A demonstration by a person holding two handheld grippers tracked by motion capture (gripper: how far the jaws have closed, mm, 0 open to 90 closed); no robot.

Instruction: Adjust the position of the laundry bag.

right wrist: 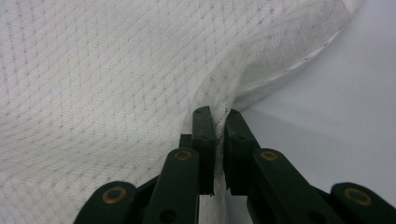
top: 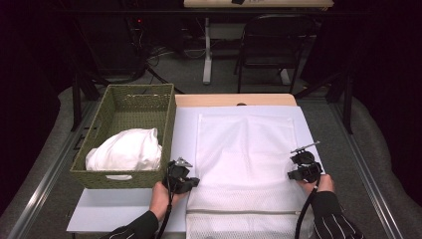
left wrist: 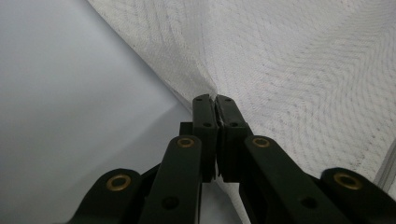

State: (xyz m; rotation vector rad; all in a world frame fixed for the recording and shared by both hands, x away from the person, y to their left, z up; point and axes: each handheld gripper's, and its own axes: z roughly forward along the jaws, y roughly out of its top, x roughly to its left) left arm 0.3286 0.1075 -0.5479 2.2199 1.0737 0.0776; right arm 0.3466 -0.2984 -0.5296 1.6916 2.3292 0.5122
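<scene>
Each hand-held gripper, left (left wrist: 215, 100) and right (right wrist: 218, 112), clamps an edge of the unlabelled white mesh bag (top: 244, 149).

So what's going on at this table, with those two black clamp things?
A person holds a gripper in each hand. The left gripper and the right gripper are each shut on an opposite side edge of a white mesh laundry bag lying flat on the table. Beside it, a woven basket holds a white cloth.
</scene>
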